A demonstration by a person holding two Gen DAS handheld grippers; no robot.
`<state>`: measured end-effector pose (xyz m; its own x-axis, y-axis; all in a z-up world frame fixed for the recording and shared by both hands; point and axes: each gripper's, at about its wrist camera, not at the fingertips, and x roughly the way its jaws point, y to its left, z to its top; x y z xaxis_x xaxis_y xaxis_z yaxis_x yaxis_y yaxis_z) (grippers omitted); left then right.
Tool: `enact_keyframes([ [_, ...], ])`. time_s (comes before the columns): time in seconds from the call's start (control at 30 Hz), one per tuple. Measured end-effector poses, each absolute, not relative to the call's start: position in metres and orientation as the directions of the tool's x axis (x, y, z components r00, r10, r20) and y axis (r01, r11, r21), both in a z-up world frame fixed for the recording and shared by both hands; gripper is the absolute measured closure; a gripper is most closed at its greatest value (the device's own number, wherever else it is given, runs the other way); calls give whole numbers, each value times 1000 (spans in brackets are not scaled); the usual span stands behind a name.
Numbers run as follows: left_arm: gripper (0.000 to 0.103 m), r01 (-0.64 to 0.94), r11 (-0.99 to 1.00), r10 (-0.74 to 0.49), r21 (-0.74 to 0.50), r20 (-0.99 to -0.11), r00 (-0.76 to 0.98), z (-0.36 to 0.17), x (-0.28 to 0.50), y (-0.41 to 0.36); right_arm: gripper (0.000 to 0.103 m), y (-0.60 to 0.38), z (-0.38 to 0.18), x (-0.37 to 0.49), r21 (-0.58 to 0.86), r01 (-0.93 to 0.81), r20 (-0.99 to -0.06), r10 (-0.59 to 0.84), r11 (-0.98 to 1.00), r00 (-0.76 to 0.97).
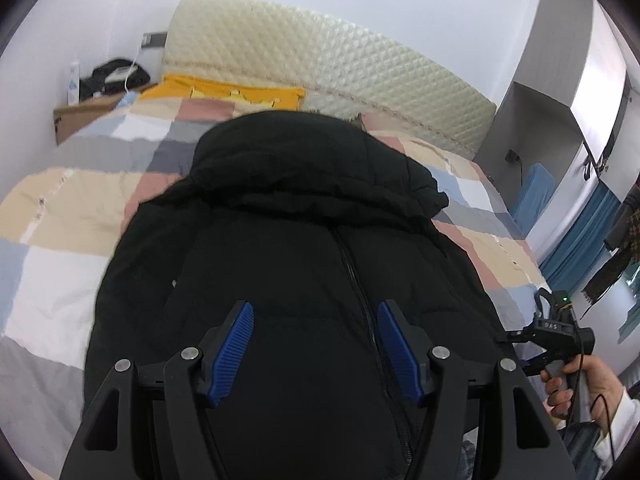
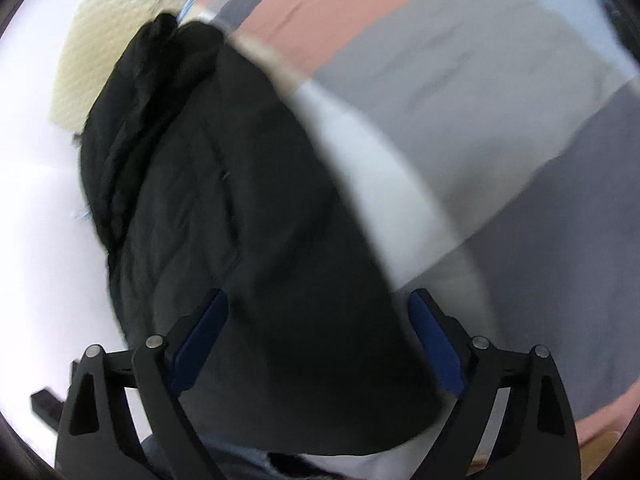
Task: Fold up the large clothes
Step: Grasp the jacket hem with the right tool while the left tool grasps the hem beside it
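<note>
Black and puffy, a large hooded jacket (image 1: pixel 288 248) lies spread on a bed, filling the centre and lower half of the left wrist view. Its zip (image 1: pixel 356 280) runs down the middle toward the bottom of the frame, and the hood sits bunched at the top of the garment, pointing toward the headboard. Under it is a patchwork quilt (image 1: pixel 72 208) in blocks of beige, grey, white, pale blue and dusty pink.

The left gripper (image 1: pixel 316 344) hovers over the lower front of the jacket at the bottom centre of the frame. Its two blue-padded fingers (image 1: pixel 236 354) stand wide apart with nothing between them but the fabric below.

At the lower right edge of that view, a hand (image 1: pixel 584 384) holds the right gripper (image 1: pixel 520 354) by its handle, just at the jacket's right edge. In the right wrist view, which is blurred, this gripper's (image 2: pixel 320 344) dark blue pads are spread apart, with the black jacket (image 2: pixel 224 216) filling the centre and left of the frame and the grey and pink quilt (image 2: pixel 500 128) across the upper right. Whether the pads touch the cloth cannot be told.

A cream quilted headboard (image 1: pixel 320 64) stretches across the top of the left view. A yellow cloth (image 1: pixel 224 94) lies just before it, and a cardboard box (image 1: pixel 88 116) sits at the upper left beside the bed.
</note>
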<state>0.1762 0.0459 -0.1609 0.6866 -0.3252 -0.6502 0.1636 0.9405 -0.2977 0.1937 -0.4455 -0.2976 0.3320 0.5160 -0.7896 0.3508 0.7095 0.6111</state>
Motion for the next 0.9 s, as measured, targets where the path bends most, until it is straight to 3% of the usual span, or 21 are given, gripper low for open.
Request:
enact_keyframes([
  [0.1, 39, 166, 936, -339, -311, -667, 664, -167, 180, 46, 13, -425, -295, 193, 582, 297, -809, 499, 757, 312],
  [0.17, 39, 158, 938, -333, -309, -671, 662, -168, 182, 48, 28, -416, -292, 195, 559, 271, -822, 482, 784, 304],
  [0.23, 39, 147, 938, -329, -313, -671, 664, -169, 183, 49, 58, -414, -285, 194, 586, 247, -799, 500, 772, 334],
  [0.3, 39, 148, 939, -328, -310, -677, 659, -170, 183, 46, 74, -414, -277, 193, 602, 215, -781, 510, 769, 360],
  [0.4, 39, 151, 937, -336, -316, -691, 639, -175, 184, 45, 88, -407, -263, 191, 610, 162, -758, 512, 775, 404],
  [0.6, 39, 94, 953, -283, -287, -741, 609, -165, 186, 64, 92, -406, -241, 187, 655, 100, -690, 539, 749, 482],
  [0.8, 39, 60, 960, -257, -272, -782, 568, -131, 190, 135, 93, -419, -245, 186, 700, 124, -657, 567, 703, 496],
  [0.9, 29, 30, 960, -260, -277, -852, 454, -144, 200, 174, 93, -419, -250, 187, 703, 142, -664, 573, 697, 481],
])
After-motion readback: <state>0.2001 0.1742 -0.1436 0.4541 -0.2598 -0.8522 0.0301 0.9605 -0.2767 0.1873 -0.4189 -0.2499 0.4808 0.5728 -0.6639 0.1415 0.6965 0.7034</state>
